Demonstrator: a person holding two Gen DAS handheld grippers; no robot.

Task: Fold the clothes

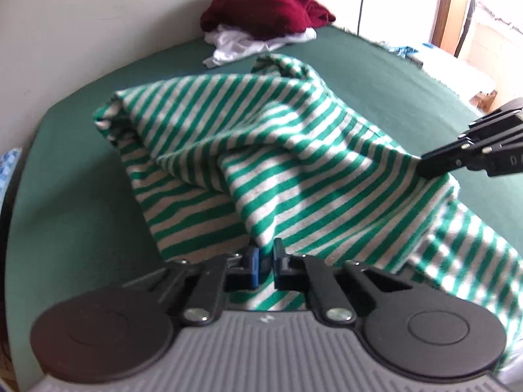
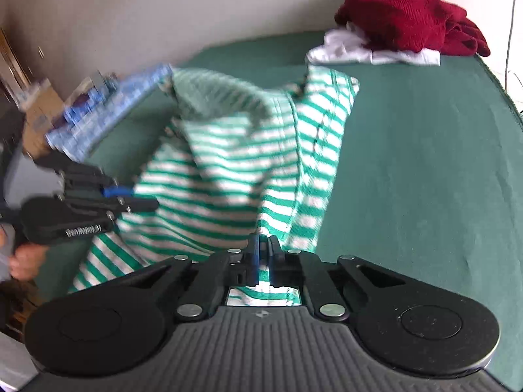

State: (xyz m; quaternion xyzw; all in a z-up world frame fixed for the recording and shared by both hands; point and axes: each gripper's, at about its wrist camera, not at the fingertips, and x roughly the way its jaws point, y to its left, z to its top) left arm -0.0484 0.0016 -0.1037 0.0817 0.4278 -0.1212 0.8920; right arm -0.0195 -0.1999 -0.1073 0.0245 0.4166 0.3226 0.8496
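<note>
A green-and-white striped garment lies bunched on the dark green table cover. My left gripper is shut on its near edge and lifts the cloth. My right gripper is shut on another part of the same garment's edge. In the left wrist view the right gripper pinches the cloth at the right. In the right wrist view the left gripper grips the cloth at the left. The cloth hangs in folds between them.
A dark red garment sits on white cloth at the table's far end by the wall; both also show in the right wrist view. A blue patterned item and a cardboard box lie beyond the left edge.
</note>
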